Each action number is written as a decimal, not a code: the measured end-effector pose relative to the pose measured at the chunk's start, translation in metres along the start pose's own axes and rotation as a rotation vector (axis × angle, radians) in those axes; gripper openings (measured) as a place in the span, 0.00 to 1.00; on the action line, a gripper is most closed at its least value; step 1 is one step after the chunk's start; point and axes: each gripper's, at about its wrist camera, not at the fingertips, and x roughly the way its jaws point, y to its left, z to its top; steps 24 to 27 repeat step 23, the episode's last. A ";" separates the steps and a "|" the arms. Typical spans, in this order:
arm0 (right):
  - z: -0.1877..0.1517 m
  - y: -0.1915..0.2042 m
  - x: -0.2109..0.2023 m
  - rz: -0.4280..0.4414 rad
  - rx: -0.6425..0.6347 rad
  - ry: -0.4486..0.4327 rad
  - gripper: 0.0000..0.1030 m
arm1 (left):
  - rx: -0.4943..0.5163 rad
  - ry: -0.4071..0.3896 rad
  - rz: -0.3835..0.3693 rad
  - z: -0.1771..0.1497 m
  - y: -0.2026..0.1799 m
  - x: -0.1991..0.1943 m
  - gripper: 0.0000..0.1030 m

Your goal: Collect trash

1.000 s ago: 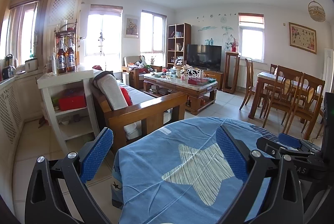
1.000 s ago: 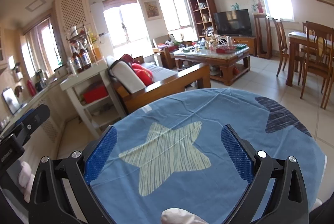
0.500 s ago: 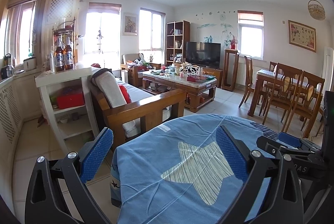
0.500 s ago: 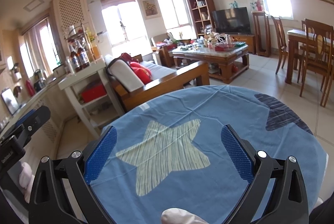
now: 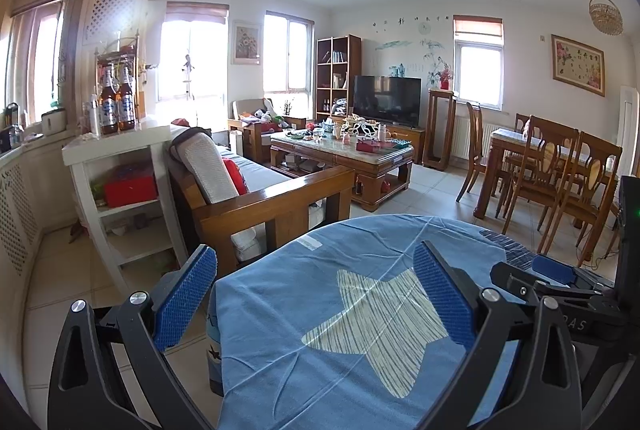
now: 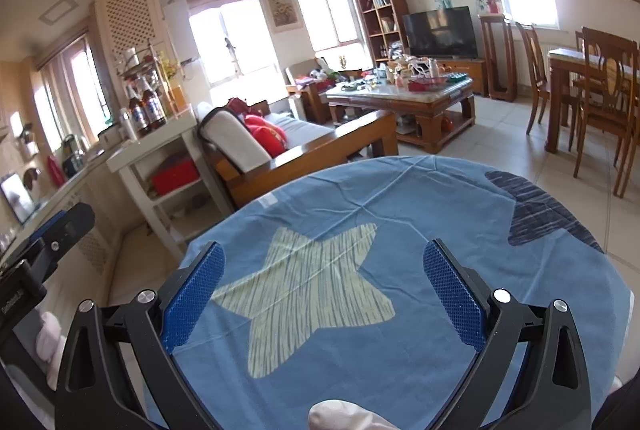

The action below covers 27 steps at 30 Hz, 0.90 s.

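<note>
Left tongs (image 5: pixel 316 294) and right tongs (image 6: pixel 326 290) both apart, empty, above blue star cloth (image 5: pixel 360 310). No trash visible near either — cluttered coffee table (image 6: pixel 404 93) far ahead looks likeliest; head there first.

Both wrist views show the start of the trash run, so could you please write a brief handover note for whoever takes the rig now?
Left gripper: open, empty, above the blue star-patterned cloth.
Right gripper: open, empty, above the same cloth.
Trash: none visible on the cloth; the cluttered coffee table beyond the wooden sofa is a likely place to check.
Done: nothing collected.
Left: find the trash, pick it up, bin it; no bin is in view.
</note>
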 end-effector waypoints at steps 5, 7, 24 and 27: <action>-0.001 -0.003 0.007 0.000 0.005 0.008 0.95 | 0.002 0.011 -0.004 0.001 -0.005 0.004 0.95; -0.001 -0.004 0.009 -0.001 0.006 0.010 0.95 | 0.000 0.014 -0.010 0.000 -0.006 0.004 0.95; 0.001 -0.039 0.048 -0.101 0.065 0.106 0.95 | 0.032 0.139 -0.091 -0.001 -0.047 0.064 0.95; 0.001 -0.039 0.048 -0.101 0.065 0.106 0.95 | 0.032 0.139 -0.091 -0.001 -0.047 0.064 0.95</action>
